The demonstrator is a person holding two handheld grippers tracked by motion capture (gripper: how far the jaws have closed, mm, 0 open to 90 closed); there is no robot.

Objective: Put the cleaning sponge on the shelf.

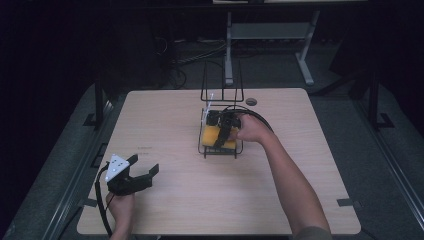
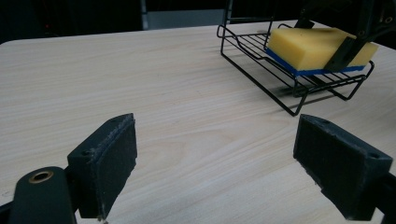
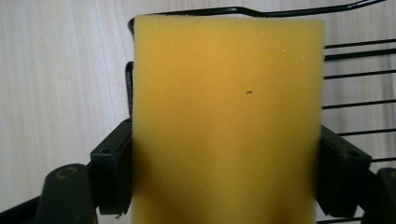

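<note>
We take this for a lab or test room: a lone pale wooden table (image 1: 165, 200) under bright light, dark surroundings, loose cables (image 1: 200, 52) on the floor and a grey metal stand (image 1: 270, 35) behind.

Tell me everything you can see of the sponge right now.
The sponge is a rectangular yellow foam block with a thin blue layer along its underside. It lies flat in the black wire rack near the middle of the table, blue side down. The right gripper has its two black jaws against the sponge's opposite sides, apparently gripping it. Its yellow top looks clean except for one tiny dark speck. Nothing else touches it.
</note>
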